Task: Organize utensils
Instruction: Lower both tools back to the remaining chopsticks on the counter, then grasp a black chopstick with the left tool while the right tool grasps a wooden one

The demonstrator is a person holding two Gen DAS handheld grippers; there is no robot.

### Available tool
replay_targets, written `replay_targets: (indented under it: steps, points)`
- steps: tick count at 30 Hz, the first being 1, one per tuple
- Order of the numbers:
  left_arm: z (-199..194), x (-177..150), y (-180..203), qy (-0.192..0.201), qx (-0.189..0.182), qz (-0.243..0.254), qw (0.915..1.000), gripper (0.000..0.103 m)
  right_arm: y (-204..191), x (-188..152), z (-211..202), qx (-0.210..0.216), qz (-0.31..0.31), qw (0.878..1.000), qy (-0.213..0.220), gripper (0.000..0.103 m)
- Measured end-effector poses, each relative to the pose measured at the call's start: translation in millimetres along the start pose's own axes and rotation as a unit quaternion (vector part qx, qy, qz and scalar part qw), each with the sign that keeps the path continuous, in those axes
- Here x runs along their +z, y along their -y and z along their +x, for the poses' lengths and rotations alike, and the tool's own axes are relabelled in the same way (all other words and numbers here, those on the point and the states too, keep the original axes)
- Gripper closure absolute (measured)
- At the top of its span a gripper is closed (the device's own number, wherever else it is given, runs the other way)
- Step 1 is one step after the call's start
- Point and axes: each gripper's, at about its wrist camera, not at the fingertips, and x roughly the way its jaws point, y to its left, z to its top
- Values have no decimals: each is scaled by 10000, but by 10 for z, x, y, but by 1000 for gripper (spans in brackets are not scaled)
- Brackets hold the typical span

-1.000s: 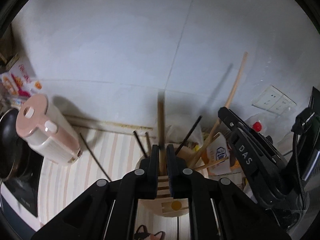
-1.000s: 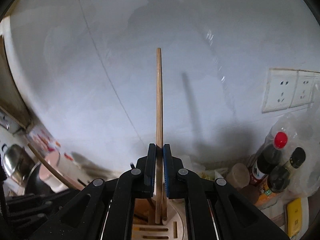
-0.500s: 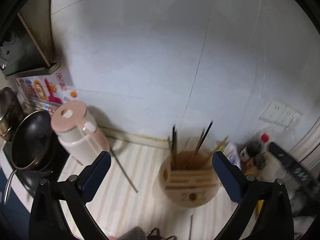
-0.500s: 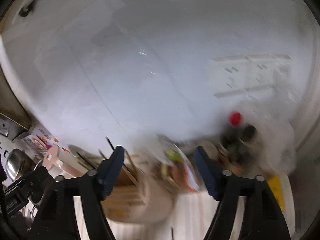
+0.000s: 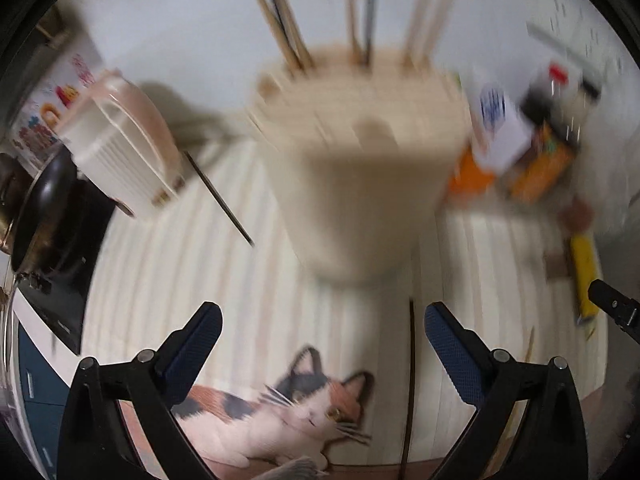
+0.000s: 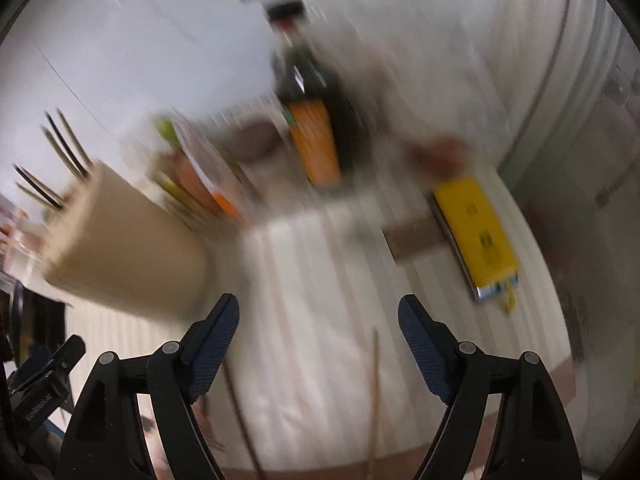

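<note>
The beige utensil holder (image 5: 360,168) stands on the striped mat, blurred, with several chopsticks (image 5: 360,12) upright in it. My left gripper (image 5: 322,320) is wide open in front of it, low over the mat, holding nothing. A dark chopstick (image 5: 409,380) lies on the mat just inside its right finger. Another dark chopstick (image 5: 220,200) lies by the kettle. My right gripper (image 6: 318,312) sits to the right of the holder (image 6: 120,248). Its jaws are opening and nothing is pinched between them. A wooden chopstick (image 6: 375,392) lies on the mat under the gap.
A pink-and-white kettle (image 5: 120,148) and a dark pan (image 5: 44,208) stand at the left. Bottles (image 6: 312,136), packets and a yellow pack (image 6: 476,240) crowd the back right by the wall. A cat picture (image 5: 300,408) marks the mat's near edge. The left gripper's body (image 6: 40,392) shows at lower left.
Both grippers were shut on wooden chopsticks above the holder a second ago. Both have let go, opened wide, and dropped down toward the mat in front of the holder.
</note>
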Motion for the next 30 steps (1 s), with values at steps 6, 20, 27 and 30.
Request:
replay_targets:
  steps: [6, 20, 27, 30]
  points:
    - [450, -313, 399, -584, -30, 370, 9976, 0, 277, -262, 402, -203, 34, 9979, -618, 33]
    - [1045, -605, 876, -1272, -151, 846, 9881, 26, 582, -657, 916, -537, 110, 9879, -1452, 40]
    - [1121, -640, 885, -1323, -539, 784, 9866, 93, 558, -763, 1132, -558, -7, 9821, -1798, 46]
    - [1132, -622, 872, -1343, -489, 857, 9860, 99, 442, -801, 1163, -840, -311, 9807, -1736, 57]
